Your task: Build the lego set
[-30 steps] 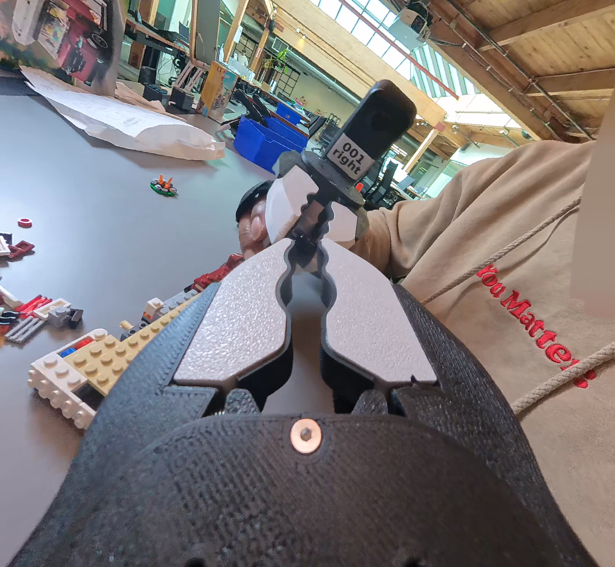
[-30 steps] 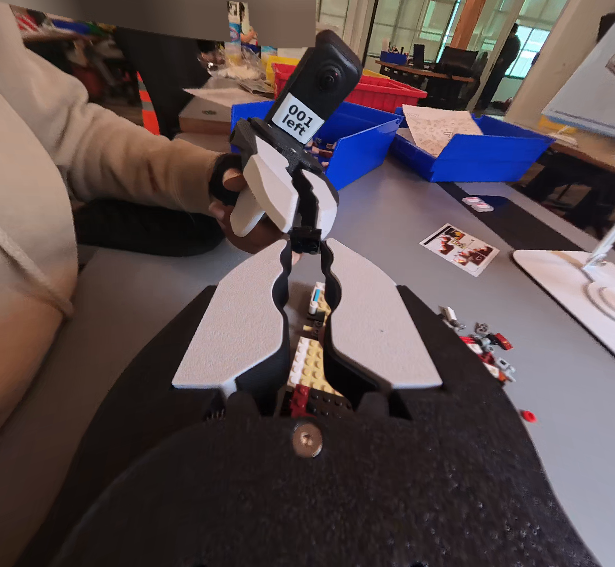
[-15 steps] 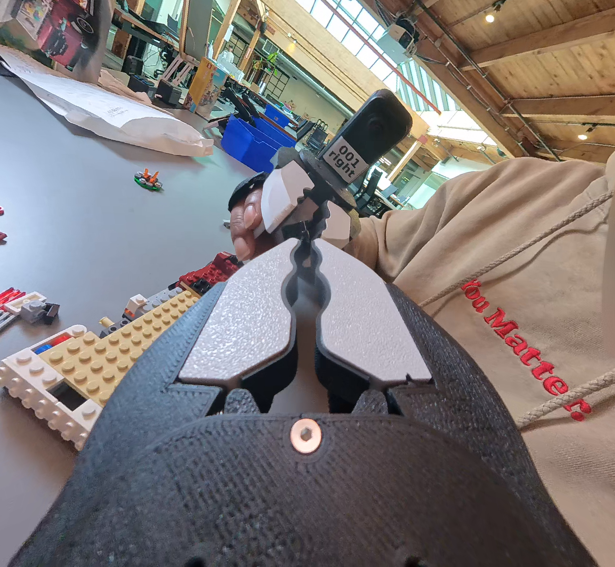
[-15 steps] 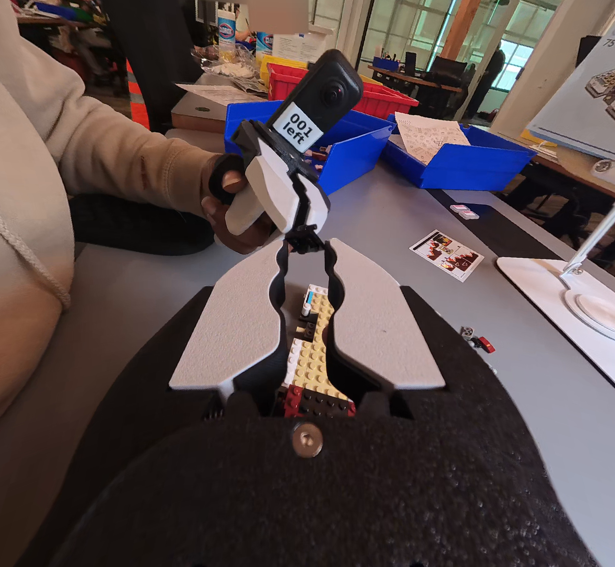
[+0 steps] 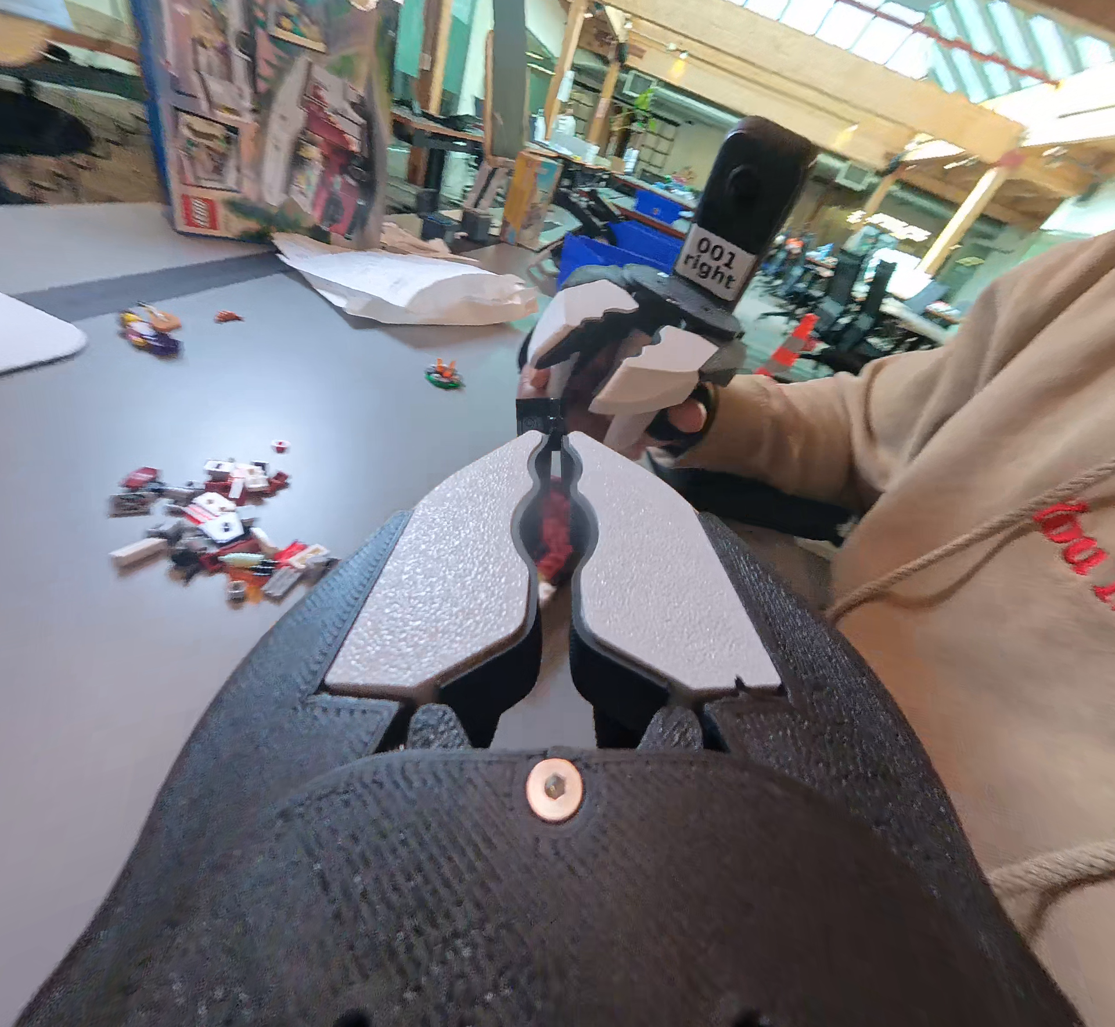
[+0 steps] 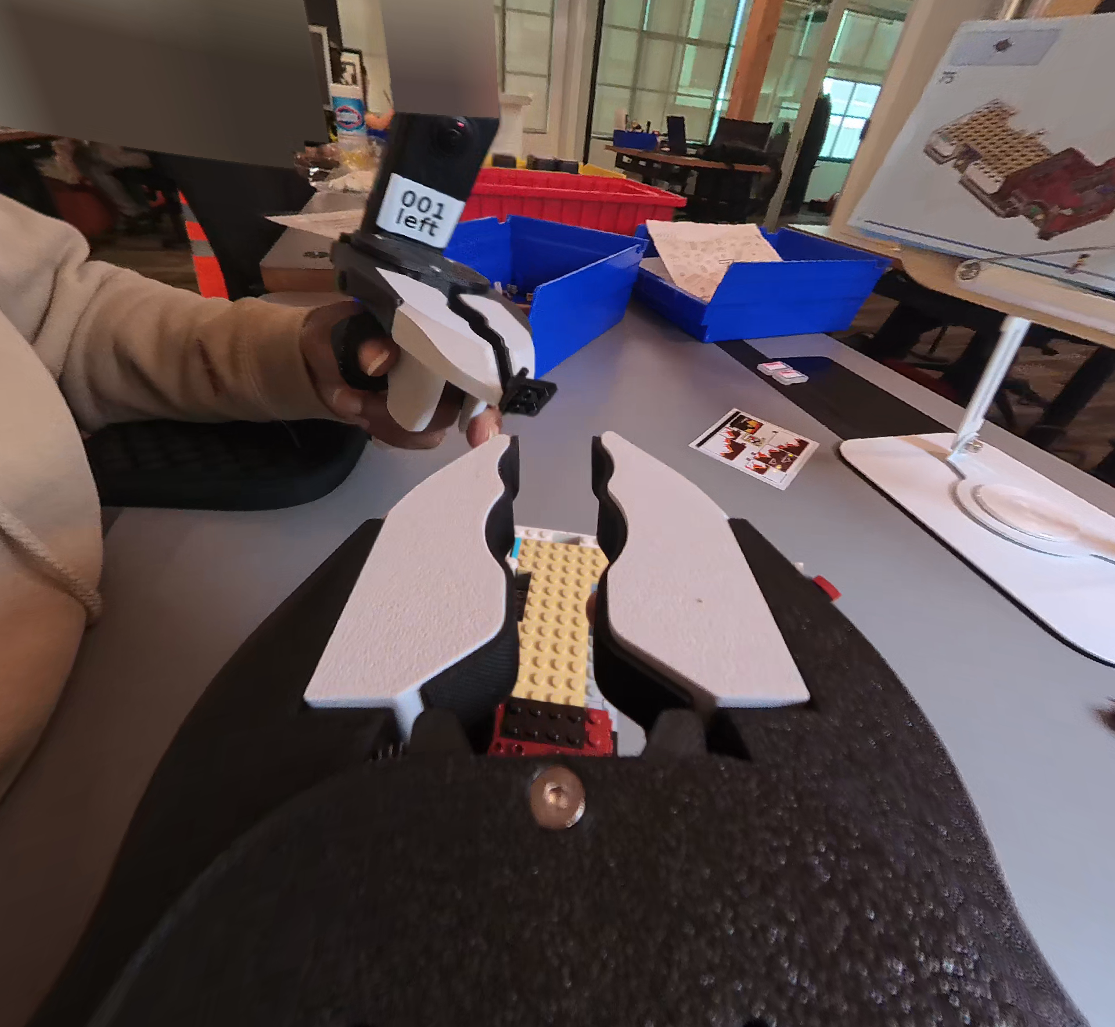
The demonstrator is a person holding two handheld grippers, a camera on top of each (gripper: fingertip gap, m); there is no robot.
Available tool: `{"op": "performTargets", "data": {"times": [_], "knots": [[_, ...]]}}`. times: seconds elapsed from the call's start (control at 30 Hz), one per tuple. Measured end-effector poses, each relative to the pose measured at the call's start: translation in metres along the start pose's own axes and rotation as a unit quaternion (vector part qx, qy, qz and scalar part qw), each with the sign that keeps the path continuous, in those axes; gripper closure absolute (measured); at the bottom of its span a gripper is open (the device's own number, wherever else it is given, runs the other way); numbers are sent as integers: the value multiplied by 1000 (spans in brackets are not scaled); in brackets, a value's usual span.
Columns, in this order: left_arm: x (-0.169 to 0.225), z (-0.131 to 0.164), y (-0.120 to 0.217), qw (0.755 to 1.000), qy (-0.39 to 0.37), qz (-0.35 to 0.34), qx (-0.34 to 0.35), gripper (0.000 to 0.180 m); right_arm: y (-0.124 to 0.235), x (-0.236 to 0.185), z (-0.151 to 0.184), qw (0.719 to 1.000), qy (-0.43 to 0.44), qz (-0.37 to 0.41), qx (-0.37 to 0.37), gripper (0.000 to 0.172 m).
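The left tool [image 6: 524, 395] is clenched on a small black brick piece [image 6: 528, 396], pinched only at its fingertips and held in the air left of centre in the right wrist view. So thin a grip could let the piece twist or drop onto the grey counter [image 6: 633, 395]. The right tool [image 6: 554, 446] is released, its fingers apart over a tan studded plate [image 6: 558, 618] low in the frame, touching nothing visible. Both hands hold their tools facing each other, tips near, the left one tilted downward.
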State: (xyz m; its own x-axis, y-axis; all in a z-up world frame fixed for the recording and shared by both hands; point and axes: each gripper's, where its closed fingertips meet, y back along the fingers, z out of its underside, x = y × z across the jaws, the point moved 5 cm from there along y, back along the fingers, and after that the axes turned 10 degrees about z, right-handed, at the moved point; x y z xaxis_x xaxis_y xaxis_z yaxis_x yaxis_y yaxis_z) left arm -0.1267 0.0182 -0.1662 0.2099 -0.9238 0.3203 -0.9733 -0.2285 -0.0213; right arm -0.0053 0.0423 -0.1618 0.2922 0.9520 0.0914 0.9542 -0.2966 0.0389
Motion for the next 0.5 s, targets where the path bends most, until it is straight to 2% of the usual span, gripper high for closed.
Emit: {"op": "performTargets", "data": {"times": [0.13,0.2,0.33,0.5], "knots": [[-7,-21,24,993,-73,-93,5,177,9,18,-6,999,-14,33,11,149],[-7,-28,33,989,-96,-112,18,178,11,23,-8,999,-35,35,17,149],[-3,-29,34,991,-98,-81,49,178,6,18,-6,997,-72,9,14,148],[9,-17,17,989,-139,-35,34,178,0,-3,-3,996,-80,-42,-2,143]]}}
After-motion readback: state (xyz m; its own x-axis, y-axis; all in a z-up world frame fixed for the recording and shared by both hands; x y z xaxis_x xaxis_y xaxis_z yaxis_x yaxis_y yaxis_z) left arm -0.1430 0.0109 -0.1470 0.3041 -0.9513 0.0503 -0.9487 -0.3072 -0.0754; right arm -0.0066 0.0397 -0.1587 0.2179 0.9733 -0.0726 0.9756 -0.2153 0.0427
